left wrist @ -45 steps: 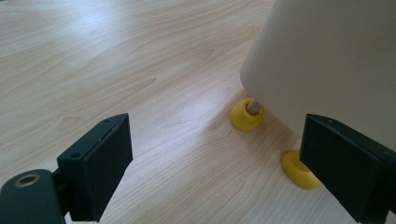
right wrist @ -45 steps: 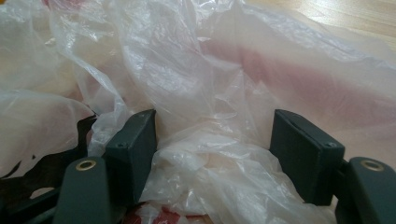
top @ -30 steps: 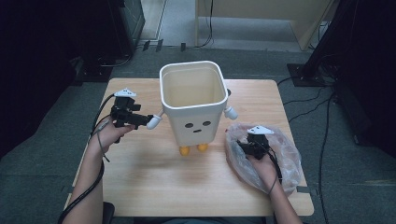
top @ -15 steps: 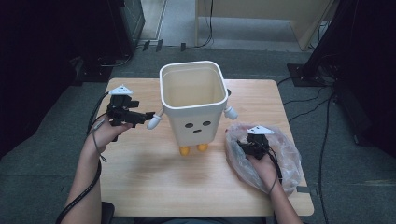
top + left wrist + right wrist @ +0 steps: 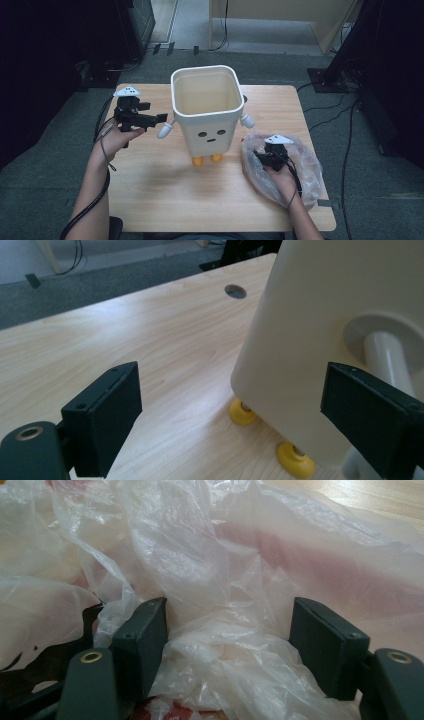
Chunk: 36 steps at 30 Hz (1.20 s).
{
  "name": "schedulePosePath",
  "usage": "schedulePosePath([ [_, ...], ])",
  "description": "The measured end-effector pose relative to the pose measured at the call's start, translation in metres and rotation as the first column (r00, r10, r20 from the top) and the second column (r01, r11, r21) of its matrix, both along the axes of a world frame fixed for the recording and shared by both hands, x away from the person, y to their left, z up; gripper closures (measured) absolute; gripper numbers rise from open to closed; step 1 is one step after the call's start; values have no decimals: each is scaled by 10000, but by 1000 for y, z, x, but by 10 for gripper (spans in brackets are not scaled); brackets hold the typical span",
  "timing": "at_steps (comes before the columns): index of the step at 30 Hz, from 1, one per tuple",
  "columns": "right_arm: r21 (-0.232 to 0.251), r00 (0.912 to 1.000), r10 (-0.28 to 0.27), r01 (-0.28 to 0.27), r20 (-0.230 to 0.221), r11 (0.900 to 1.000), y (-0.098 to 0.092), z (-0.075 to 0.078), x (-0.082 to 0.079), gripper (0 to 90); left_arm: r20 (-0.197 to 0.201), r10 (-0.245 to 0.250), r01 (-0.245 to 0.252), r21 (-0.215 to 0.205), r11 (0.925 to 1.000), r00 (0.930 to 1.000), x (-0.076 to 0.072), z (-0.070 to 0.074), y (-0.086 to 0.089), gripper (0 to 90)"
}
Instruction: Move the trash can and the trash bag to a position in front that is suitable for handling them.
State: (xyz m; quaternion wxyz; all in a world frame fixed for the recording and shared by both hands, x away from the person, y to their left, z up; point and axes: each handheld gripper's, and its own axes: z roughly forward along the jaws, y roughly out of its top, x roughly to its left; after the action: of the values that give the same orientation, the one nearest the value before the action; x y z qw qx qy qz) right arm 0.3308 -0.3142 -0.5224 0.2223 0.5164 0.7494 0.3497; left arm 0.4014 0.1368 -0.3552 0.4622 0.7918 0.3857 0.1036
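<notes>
A cream bin (image 5: 207, 125) shaped like a figure, with a dotted face, yellow feet (image 5: 198, 161) and small white arms, stands in the middle of the wooden table (image 5: 165, 200). My left gripper (image 5: 159, 119) is held level at the bin's left side, close to its white arm (image 5: 165, 131). In the left gripper view the jaws of that gripper (image 5: 237, 387) stand wide open, with the bin (image 5: 320, 330) and its arm (image 5: 385, 355) just beyond the right jaw. My right gripper (image 5: 270, 157) rests in a crumpled clear plastic bag (image 5: 305, 165). Its jaws (image 5: 235, 630) are open, with loose bag film (image 5: 210, 570) bunched between them.
The table has a round cable hole (image 5: 235, 291) behind the bin. Dark equipment and cables (image 5: 345, 75) lie on the grey floor around the table. Bare wood lies in front of the bin, between my two forearms.
My left gripper has lifted a little beside the bin's arm. The right gripper and the bag have stayed where they were.
</notes>
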Motion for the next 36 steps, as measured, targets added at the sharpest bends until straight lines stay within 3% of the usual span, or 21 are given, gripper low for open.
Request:
schedulePosePath([
  [6, -3, 10000, 29, -29, 14, 10000, 0, 0, -1, 319, 121, -207, 201, 500, 9985, 9997, 8, 18, -9, 97],
  [12, -18, 10000, 60, -60, 31, 10000, 0, 0, -1, 318, 17, -319, 319, 123, 9994, 9995, 19, 29, -7, 97],
  [15, -11, 10000, 72, -72, 30, 10000, 0, 0, -1, 318, 125, -264, 260, 251, 9993, 9996, 21, 31, -7, 97],
  [20, -9, 10000, 72, -72, 30, 10000, 0, 0, -1, 318, 20, -674, 673, 363, 9971, 9977, 25, 36, -11, 97],
  [23, -9, 10000, 74, -74, 28, 10000, 0, 0, -1, 318, 231, -900, 883, 669, 9938, 9957, 27, 42, -14, 98],
  [25, -19, 10000, 83, -83, 21, 10000, 0, 0, -1, 317, 289, -1271, 1253, 569, 9905, 9915, 27, 45, -14, 114],
  [30, -27, 10000, 83, -83, 27, 10000, 0, 0, -1, 318, 73, -1284, 1278, 536, 9903, 9917, 32, 53, -14, 141],
  [36, -13, 10000, 90, -90, 13, 10000, 0, 0, -1, 317, 122, -1361, 1351, 591, 9891, 9906, 35, 68, -17, 141],
])
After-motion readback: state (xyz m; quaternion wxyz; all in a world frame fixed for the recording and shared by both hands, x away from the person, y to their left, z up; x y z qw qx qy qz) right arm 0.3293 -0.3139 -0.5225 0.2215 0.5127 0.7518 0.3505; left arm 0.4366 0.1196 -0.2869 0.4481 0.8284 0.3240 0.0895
